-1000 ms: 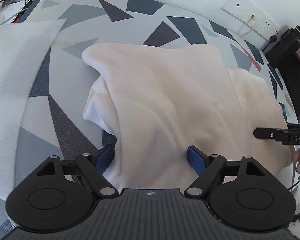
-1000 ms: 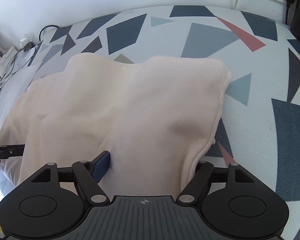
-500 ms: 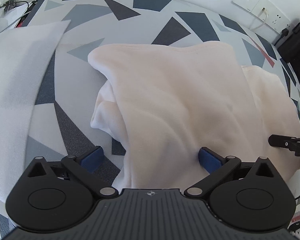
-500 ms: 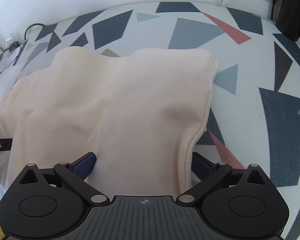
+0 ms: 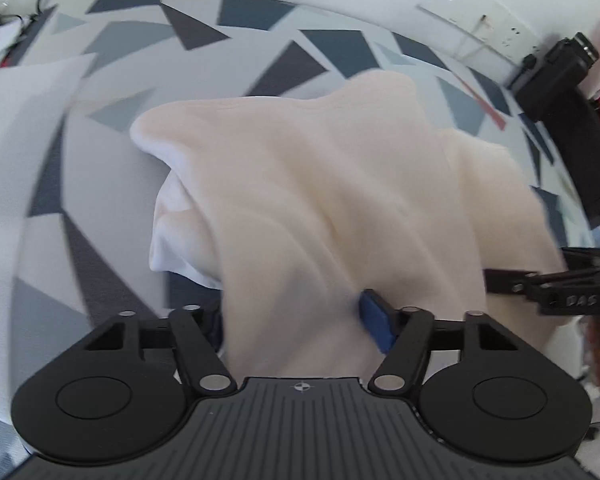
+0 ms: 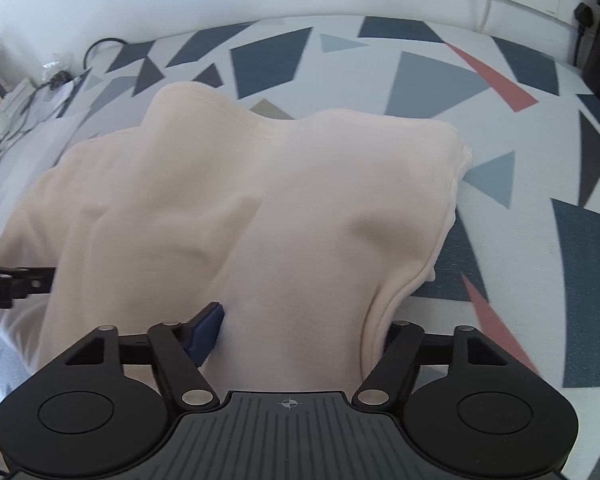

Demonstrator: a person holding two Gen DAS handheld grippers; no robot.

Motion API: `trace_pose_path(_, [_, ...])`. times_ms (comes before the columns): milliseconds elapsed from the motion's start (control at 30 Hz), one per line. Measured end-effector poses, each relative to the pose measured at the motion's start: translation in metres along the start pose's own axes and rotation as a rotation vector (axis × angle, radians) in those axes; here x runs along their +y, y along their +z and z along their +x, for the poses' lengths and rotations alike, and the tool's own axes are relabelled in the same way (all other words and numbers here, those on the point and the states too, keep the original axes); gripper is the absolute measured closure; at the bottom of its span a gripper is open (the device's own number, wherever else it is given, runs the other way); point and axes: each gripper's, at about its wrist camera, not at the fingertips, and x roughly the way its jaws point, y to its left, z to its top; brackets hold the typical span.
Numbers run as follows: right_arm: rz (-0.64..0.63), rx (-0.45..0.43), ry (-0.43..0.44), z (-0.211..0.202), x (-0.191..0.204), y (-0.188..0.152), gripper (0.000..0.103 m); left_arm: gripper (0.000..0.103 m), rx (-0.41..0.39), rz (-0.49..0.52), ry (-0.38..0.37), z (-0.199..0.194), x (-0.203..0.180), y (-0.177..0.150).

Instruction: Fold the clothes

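A cream garment (image 5: 320,200) lies bunched on a surface with grey, blue and red triangles (image 5: 80,160). Its near edge drapes between the fingers of both grippers. My left gripper (image 5: 296,320) is shut on the garment's near left part; one blue pad (image 5: 374,322) shows, the other is hidden by cloth. My right gripper (image 6: 296,332) is shut on the near right part of the garment (image 6: 300,208); its left blue pad (image 6: 206,332) shows, the right is under the hem. Each gripper shows at the edge of the other's view.
A white foam sheet (image 5: 16,160) lies to the left. A black device (image 5: 568,116) stands by the wall sockets (image 5: 472,20) at the right. Cables and clutter (image 6: 28,88) sit at the far left edge. Patterned surface (image 6: 520,160) extends to the right.
Both grippers have closed on the garment's near edge since half a second ago and lifted it; the cloth bunches and rises toward the cameras.
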Motion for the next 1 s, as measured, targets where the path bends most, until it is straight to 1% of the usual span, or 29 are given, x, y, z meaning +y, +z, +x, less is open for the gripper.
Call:
trace_pose_path(33, [-0.007,0.009,0.032,0.001,0.004,0.001,0.046,0.038,0.004,0.008,-0.016,0.003,-0.006,0.001])
trace_pose_path(100, [-0.019,0.023,0.087,0.005,0.013,0.003,0.05,0.042,0.009,0.039,-0.025,0.008,-0.02,0.002])
trace_pose_path(167, [-0.009,0.023,0.104,0.007,0.019,0.007,0.053,0.043,0.012,0.06,-0.02,0.009,-0.027,0.005])
trace_pose_path(233, [0.036,0.03,0.137,0.008,0.019,0.011,0.058,0.048,0.012,0.069,-0.014,0.007,-0.03,0.009])
trace_pose_path(300, [0.076,0.022,0.183,0.006,0.018,0.013,0.06,0.056,0.0,0.056,-0.019,0.002,-0.028,0.012])
trace_pose_path(333, [0.084,0.009,0.202,0.004,0.019,0.013,0.06,0.058,-0.012,0.051,-0.016,-0.002,-0.028,0.012])
trace_pose_path(400, [0.07,-0.022,0.21,-0.001,0.026,0.016,0.06,0.061,-0.045,0.046,0.002,-0.012,-0.029,0.01])
trace_pose_path(467, [0.043,-0.055,0.209,-0.008,0.036,0.018,0.06,0.061,-0.088,0.041,0.023,-0.024,-0.029,0.006])
trace_pose_path(567, [-0.001,-0.116,0.213,-0.022,0.051,0.021,0.06,0.061,-0.173,0.035,0.053,-0.05,-0.03,-0.001])
trace_pose_path(667, [-0.041,-0.183,0.215,-0.04,0.068,0.025,0.06,0.061,-0.255,0.011,0.077,-0.075,-0.03,-0.008])
trace_pose_path(767, [-0.091,-0.239,0.206,-0.059,0.089,0.027,0.06,0.061,-0.321,-0.02,0.098,-0.1,-0.027,-0.016])
trace_pose_path(867, [-0.121,-0.263,0.218,-0.075,0.107,0.025,0.06,0.061,-0.358,-0.051,0.124,-0.122,-0.024,-0.028])
trace_pose_path(1000, [-0.188,-0.266,0.24,-0.091,0.134,0.022,0.06,0.061,-0.407,-0.097,0.159,-0.15,-0.018,-0.045])
